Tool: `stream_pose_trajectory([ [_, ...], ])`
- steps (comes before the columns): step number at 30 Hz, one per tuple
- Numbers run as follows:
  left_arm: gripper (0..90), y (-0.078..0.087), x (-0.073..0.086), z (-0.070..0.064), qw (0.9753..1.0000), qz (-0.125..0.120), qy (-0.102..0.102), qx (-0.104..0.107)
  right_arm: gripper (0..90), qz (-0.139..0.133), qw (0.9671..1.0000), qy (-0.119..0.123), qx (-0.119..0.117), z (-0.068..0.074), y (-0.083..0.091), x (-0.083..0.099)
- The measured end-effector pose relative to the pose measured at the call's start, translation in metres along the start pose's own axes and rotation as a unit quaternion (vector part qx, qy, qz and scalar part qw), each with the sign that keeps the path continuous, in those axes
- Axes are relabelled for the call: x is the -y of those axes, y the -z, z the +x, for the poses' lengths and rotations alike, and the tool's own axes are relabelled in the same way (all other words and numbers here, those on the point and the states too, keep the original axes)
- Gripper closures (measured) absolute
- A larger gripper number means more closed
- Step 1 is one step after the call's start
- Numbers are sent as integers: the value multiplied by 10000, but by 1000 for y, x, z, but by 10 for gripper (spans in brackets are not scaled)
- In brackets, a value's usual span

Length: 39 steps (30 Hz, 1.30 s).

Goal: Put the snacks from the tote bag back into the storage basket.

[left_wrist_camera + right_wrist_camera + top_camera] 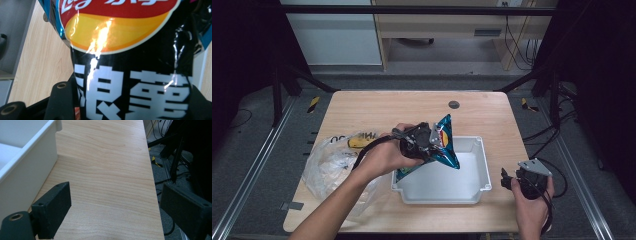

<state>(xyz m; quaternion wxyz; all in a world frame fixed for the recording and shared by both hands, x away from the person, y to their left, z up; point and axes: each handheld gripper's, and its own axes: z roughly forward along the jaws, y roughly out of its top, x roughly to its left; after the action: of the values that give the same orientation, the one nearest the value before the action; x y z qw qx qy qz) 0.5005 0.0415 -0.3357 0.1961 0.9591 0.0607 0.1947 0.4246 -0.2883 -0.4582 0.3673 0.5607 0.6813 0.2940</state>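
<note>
The chip bag [446,145] hung tilted over the white bin's [477,187] left rim, clamped between the jaws of the left gripper [432,141], with the bin's floor bare beneath it. Left of the bin, a crumpled clear plastic bag [332,162] lay at the table's [382,107] left edge. Right of the bin, the right gripper [113,207] was held wide apart and unloaded over the bare strip along the table's right edge.

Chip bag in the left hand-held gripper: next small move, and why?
Probably lower it a bit and open the jaws. The left hand-held gripper holds the chip bag over the white bin, near its left wall. The right hand-held gripper waits open beside the bin.
</note>
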Motion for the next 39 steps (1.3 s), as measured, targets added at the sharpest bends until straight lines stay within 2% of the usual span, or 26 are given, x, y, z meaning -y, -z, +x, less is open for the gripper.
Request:
stream_pose_trajectory([
  [2, 434, -1, -1, -2, 10000, -4, 64, 1, 105, -7, 10000, 24, 17, 0, 0, 0],
  [3, 434, -1, -2, -1, 10000, -29, -32, 11, 103, -4, 10000, 18, 12, 0, 0, -1],
  [5, 434, -1, -3, -4, 10000, -54, 49, 28, 101, 9, 10000, 14, 11, 1, 0, 0],
  [6, 434, -2, -4, -3, 10000, -55, -62, 45, 101, -11, 10000, 1, 7, 1, 0, -1],
  [9, 434, -5, -6, -6, 10000, -26, -42, 64, 101, -14, 10000, 11, 24, 1, 0, 0],
  [10, 434, -6, -7, -6, 9999, -22, -136, 77, 101, -9, 10000, -4, 30, 0, 1, 1],
  [11, 434, -7, -7, -7, 10000, -7, -70, 71, 101, -9, 10000, -4, 30, 0, 1, 1],
  [14, 434, -10, -8, -9, 9999, -45, -95, 111, 101, -3, 10000, -14, 67, -1, 1, 1],
  [15, 434, -11, -9, -8, 9998, -52, -181, 99, 101, -12, 10000, -3, 69, -1, 1, 1],
  [17, 434, -13, -10, -9, 9997, -42, -226, 123, 101, -16, 10000, 23, 68, -1, 0, 1],
  [27, 433, -25, -11, -10, 9994, -28, -274, 216, 86, -66, 9999, 10, 99, -1, 0, 1],
  [34, 433, -31, -15, -10, 9992, -107, -272, 288, 86, -69, 9999, 3, 99, -1, 0, 1],
  [39, 433, -37, -19, -12, 9989, -47, -343, 309, 86, -73, 9999, -11, 99, -1, 1, 1],
])
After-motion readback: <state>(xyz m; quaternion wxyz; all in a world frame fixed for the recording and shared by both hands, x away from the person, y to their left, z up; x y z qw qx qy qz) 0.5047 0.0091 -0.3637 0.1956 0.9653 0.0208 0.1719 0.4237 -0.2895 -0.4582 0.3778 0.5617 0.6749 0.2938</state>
